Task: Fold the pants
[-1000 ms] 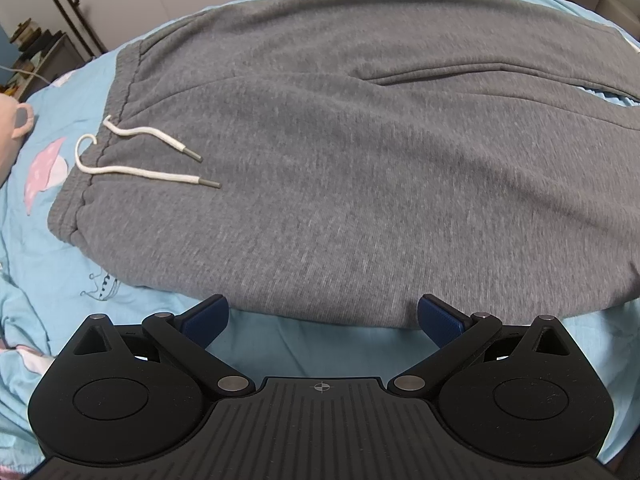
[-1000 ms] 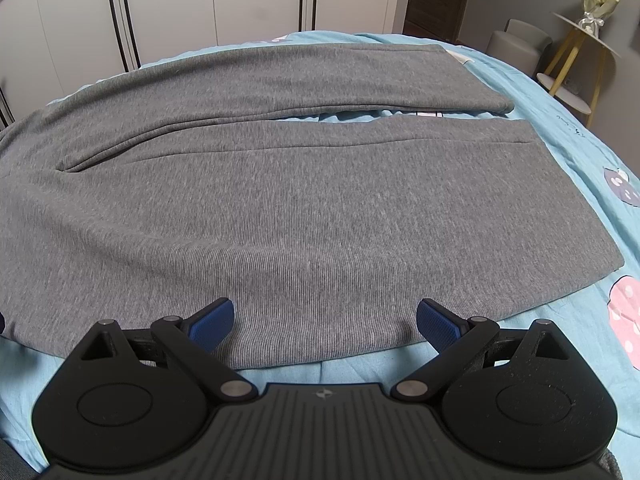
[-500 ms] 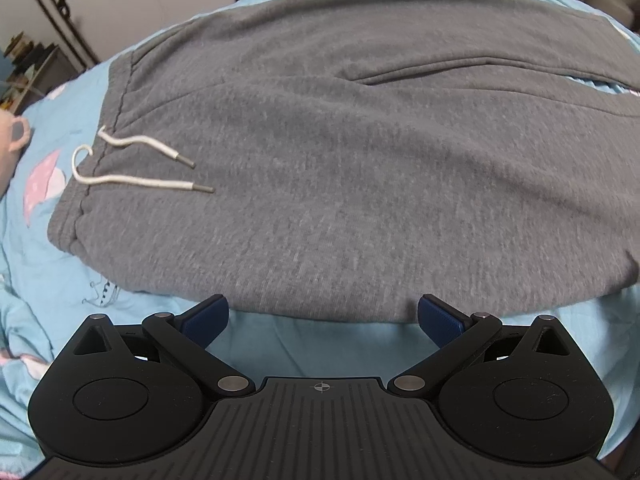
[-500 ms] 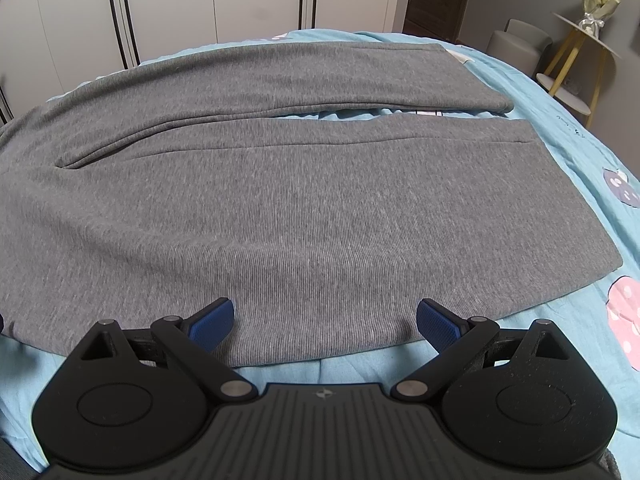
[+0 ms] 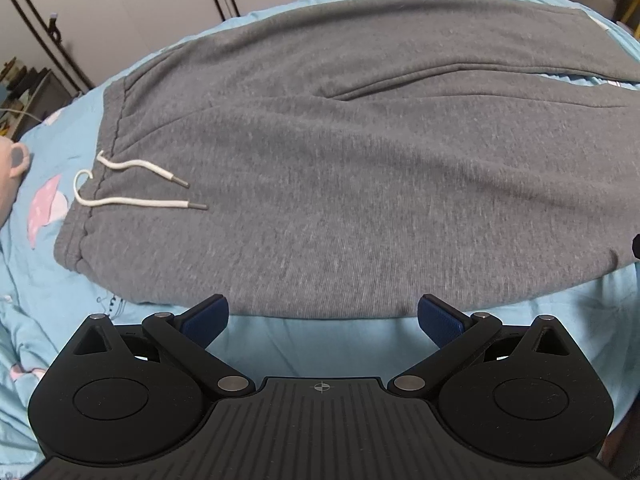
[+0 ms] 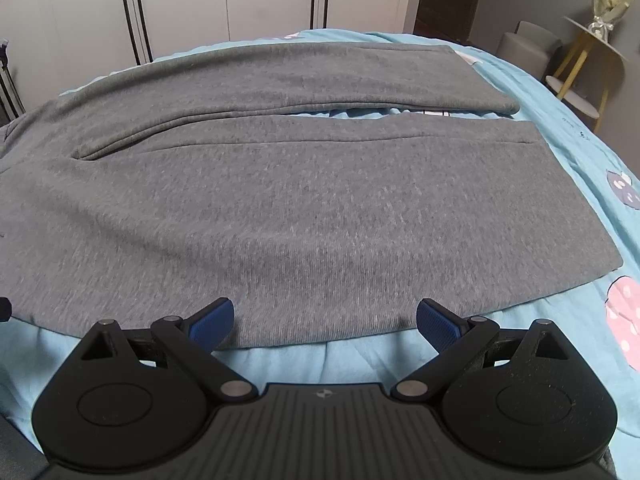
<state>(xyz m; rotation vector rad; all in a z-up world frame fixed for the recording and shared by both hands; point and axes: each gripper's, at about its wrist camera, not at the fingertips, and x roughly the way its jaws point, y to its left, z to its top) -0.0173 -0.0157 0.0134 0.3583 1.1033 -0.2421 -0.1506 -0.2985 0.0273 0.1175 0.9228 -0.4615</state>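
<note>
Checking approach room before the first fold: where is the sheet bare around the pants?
Bare blue sheet runs along the pants' near edge, under the open left gripper and open right gripper. More lies left of the waistband and right of the leg hems. Only a thin slit shows between the legs.

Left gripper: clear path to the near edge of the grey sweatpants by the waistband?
Probably yes. The left gripper is open, its blue pads just short of the near hem of the grey sweatpants, with only bare light-blue bedsheet between. The white drawstring lies further off to the left.
</note>
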